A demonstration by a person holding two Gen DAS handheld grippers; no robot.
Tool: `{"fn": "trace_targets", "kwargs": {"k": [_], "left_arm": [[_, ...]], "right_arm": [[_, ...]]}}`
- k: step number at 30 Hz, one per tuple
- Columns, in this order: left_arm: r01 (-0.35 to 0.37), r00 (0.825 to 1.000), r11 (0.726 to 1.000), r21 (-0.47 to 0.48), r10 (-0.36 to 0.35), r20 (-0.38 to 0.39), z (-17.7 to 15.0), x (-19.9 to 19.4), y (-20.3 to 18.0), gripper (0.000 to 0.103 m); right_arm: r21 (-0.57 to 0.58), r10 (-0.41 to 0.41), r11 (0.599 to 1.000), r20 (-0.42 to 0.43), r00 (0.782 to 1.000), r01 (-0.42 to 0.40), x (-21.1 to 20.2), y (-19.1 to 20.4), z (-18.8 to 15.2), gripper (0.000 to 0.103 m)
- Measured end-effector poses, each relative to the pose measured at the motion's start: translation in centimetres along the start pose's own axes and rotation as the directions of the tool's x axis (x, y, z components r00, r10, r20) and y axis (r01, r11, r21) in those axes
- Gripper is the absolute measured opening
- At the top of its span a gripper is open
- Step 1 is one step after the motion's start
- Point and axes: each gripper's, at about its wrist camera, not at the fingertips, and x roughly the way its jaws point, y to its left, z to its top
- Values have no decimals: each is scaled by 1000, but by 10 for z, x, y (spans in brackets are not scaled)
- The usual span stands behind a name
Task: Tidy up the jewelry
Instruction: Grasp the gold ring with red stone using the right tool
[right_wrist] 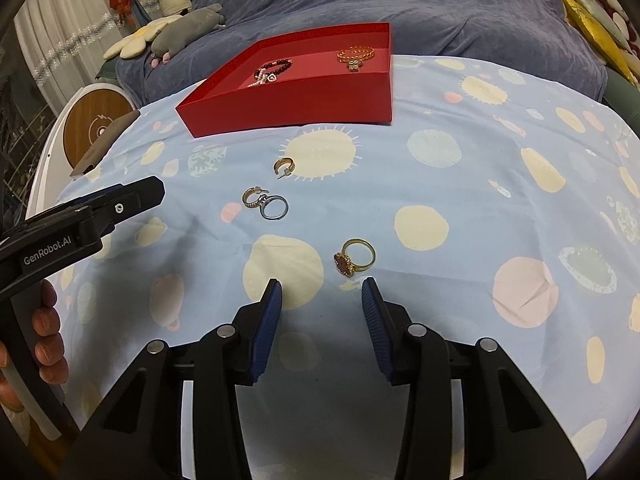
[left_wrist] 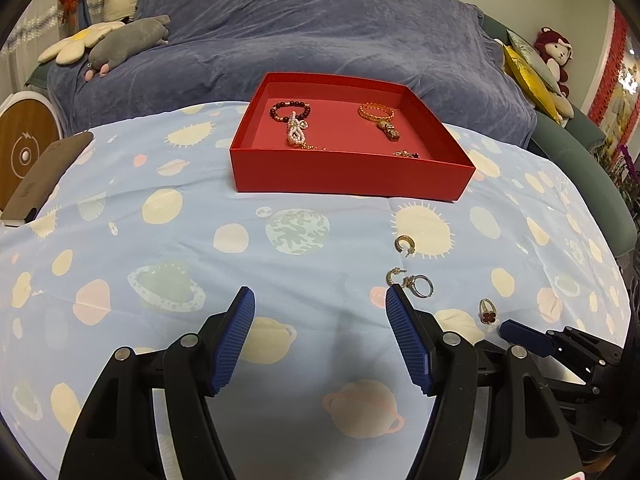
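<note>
Hovering over the planet-print cloth (left_wrist: pixel 160 248), my left gripper (left_wrist: pixel 320 300) has its blue-padded jaws spread wide with nothing between them. My right gripper (right_wrist: pixel 322 288) sits lower and nearer the loose pieces, its jaws parted more narrowly and empty; the gold ring with the red clover stone (right_wrist: pixel 354 258) lies just ahead of its fingertips, untouched. Further out on the cloth I see a silver ring (right_wrist: pixel 274 207) touching one gold hoop earring (right_wrist: pixel 252 197), and a second gold hoop earring (right_wrist: pixel 285 166) a little beyond them. Past these stands the red box (left_wrist: pixel 352 178), which holds a dark bead bracelet (left_wrist: pixel 290 111) with a pearl tassel, a gold bracelet (left_wrist: pixel 376 112) with a charm, and another small gold piece near its front wall.
</note>
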Motion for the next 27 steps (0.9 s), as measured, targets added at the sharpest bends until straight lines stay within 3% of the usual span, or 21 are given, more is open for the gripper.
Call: {"fn": "trace_targets", "kwargs": {"k": [27], "left_arm": [[10, 1000, 1000, -11, -10, -3, -2, -6, 3, 66]], "right_arm": [[10, -44, 999, 27, 999, 44, 13, -2, 13, 32]]}}
